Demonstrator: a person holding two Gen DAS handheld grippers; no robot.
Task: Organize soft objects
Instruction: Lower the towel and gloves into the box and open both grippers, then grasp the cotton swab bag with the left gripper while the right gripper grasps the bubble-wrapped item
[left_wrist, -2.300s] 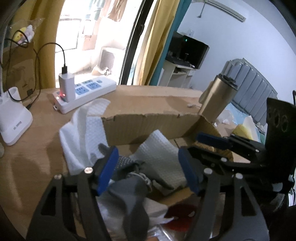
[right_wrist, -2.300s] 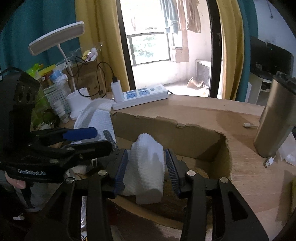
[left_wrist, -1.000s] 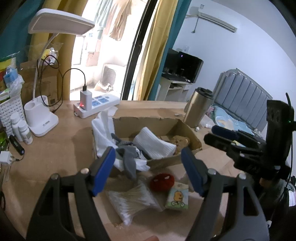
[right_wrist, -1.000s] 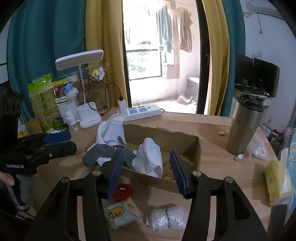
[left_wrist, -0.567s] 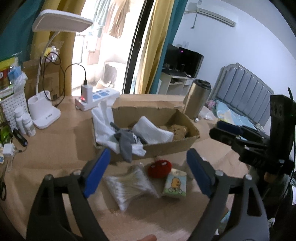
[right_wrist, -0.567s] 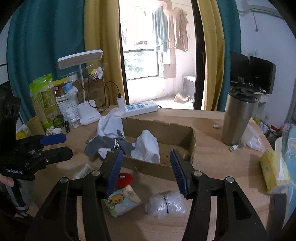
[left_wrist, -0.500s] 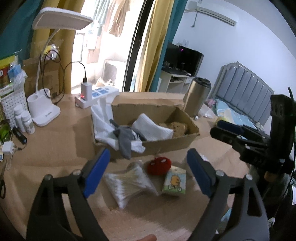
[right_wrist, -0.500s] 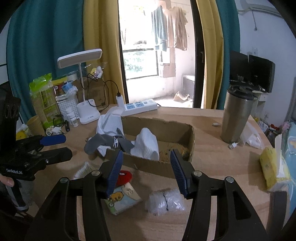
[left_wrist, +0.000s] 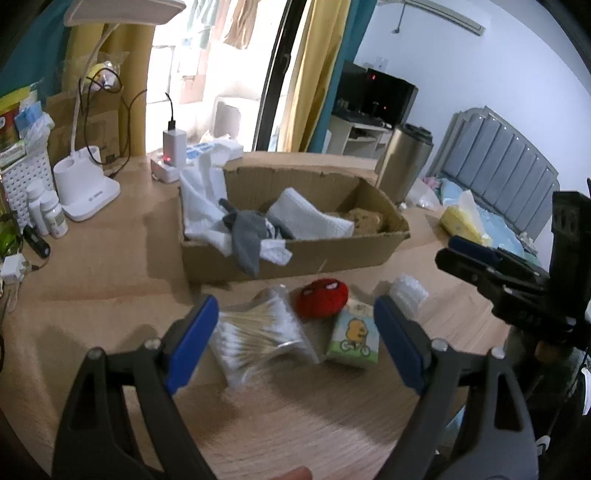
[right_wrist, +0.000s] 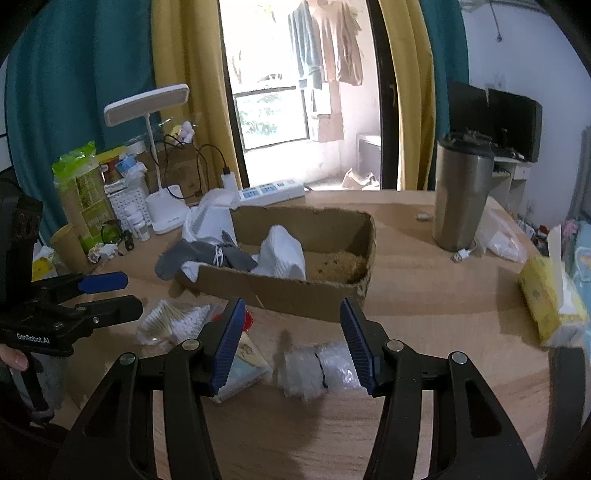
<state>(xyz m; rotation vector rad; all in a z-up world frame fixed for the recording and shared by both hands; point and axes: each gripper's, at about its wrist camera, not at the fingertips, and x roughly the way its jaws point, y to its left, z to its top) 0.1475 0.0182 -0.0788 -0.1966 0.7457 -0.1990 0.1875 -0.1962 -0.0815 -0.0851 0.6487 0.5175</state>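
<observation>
Cluttered wooden table (right_wrist: 424, 295), curtained window (right_wrist: 273, 92)

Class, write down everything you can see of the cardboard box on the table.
The cardboard box is a low, open, brown carton with ragged torn top edges, lying on the wooden table. Inside lie a white towel and something brown and fuzzy. A white cloth and grey sock drape over its left end and front wall. A red plush sits just in front. Neither gripper touches it.

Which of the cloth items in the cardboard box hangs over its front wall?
The grey sock: its toe droops outside the cardboard box. The folded white towel lies wholly inside.
</observation>
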